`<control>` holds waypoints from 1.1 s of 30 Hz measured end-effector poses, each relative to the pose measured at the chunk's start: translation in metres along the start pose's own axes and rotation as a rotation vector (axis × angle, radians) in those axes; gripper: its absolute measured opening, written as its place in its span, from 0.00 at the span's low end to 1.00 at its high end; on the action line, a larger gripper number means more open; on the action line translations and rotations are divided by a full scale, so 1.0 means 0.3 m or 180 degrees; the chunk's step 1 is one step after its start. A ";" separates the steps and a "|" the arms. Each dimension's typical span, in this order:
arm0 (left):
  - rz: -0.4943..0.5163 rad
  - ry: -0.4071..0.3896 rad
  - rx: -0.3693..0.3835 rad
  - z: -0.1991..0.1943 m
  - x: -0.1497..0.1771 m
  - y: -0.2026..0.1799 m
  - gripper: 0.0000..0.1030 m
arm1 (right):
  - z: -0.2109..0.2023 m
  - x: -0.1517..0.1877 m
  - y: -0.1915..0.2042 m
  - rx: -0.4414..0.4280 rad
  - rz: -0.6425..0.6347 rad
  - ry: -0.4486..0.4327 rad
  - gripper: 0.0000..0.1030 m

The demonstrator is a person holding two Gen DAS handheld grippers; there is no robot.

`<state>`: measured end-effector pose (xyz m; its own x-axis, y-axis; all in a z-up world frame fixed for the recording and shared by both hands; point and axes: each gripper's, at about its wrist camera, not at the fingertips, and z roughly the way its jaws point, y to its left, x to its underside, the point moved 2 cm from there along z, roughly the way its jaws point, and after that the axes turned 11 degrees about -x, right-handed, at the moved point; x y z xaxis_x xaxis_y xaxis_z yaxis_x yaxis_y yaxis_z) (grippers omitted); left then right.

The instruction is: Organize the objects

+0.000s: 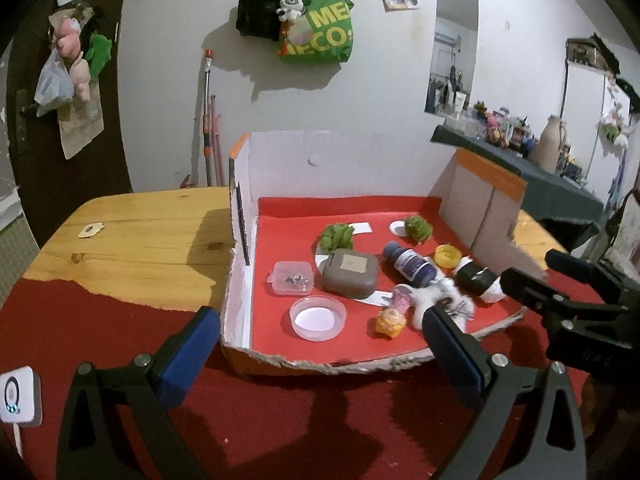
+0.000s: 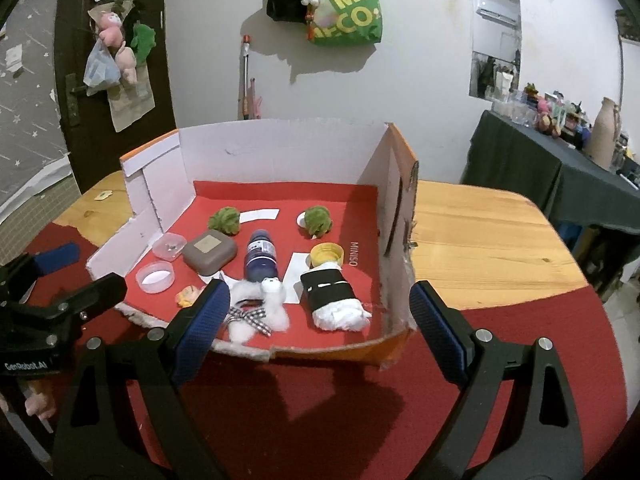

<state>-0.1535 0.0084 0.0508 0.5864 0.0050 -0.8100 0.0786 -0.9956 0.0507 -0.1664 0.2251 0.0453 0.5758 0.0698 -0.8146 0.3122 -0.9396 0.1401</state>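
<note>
An open cardboard box (image 1: 240,216) (image 2: 160,184) with a red floor sits on the table. Inside lie two green fuzzy balls (image 1: 337,236) (image 2: 317,218), a grey case (image 1: 351,274) (image 2: 209,255), a dark blue bottle (image 1: 409,263) (image 2: 261,258), a yellow cap (image 1: 447,255) (image 2: 326,254), a black-and-white roll (image 1: 478,278) (image 2: 334,294), a white plush with a checked bow (image 1: 436,300) (image 2: 260,308), a small clear box (image 1: 292,278), a round clear lid (image 1: 317,317) (image 2: 155,277) and a yellow-pink toy (image 1: 390,320). My left gripper (image 1: 320,344) and right gripper (image 2: 320,320) are both open and empty, just in front of the box.
The wooden table (image 1: 132,236) is partly covered by a red cloth (image 1: 280,420). A white device (image 1: 18,396) lies at the left edge. Bags hang on the wall behind. A dark side table with clutter (image 2: 560,152) stands at right.
</note>
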 end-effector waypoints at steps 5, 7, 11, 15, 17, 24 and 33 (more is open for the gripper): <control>0.0053 0.0034 -0.0121 0.047 0.004 -0.004 1.00 | 0.043 0.007 0.002 0.0044 -0.0079 0.0053 0.89; 0.0075 0.0031 -0.0148 0.053 0.007 -0.008 1.00 | 0.056 0.013 0.000 0.0033 -0.0075 0.0080 0.89; 0.0068 0.0049 -0.0167 0.061 0.009 -0.008 1.00 | 0.062 0.018 0.002 0.0055 -0.0111 0.0071 0.89; 0.0020 0.0126 -0.0126 0.077 0.010 -0.001 1.00 | 0.065 0.019 -0.005 0.0043 -0.0091 0.0062 0.89; 0.0015 0.0121 -0.0119 0.077 0.009 -0.001 1.00 | 0.065 0.018 -0.005 0.0059 -0.0100 0.0069 0.89; 0.0011 0.0100 -0.0109 0.074 0.010 -0.006 1.00 | 0.066 0.017 -0.012 0.0055 -0.0101 0.0065 0.89; 0.0009 0.0098 -0.0109 0.074 0.010 -0.006 1.00 | 0.066 0.017 -0.012 0.0061 -0.0104 0.0066 0.89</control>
<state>-0.1697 0.0081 0.0353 0.6112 0.0057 -0.7914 0.1042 -0.9919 0.0733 -0.1795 0.2222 0.0294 0.5810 0.1073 -0.8068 0.3168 -0.9429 0.1027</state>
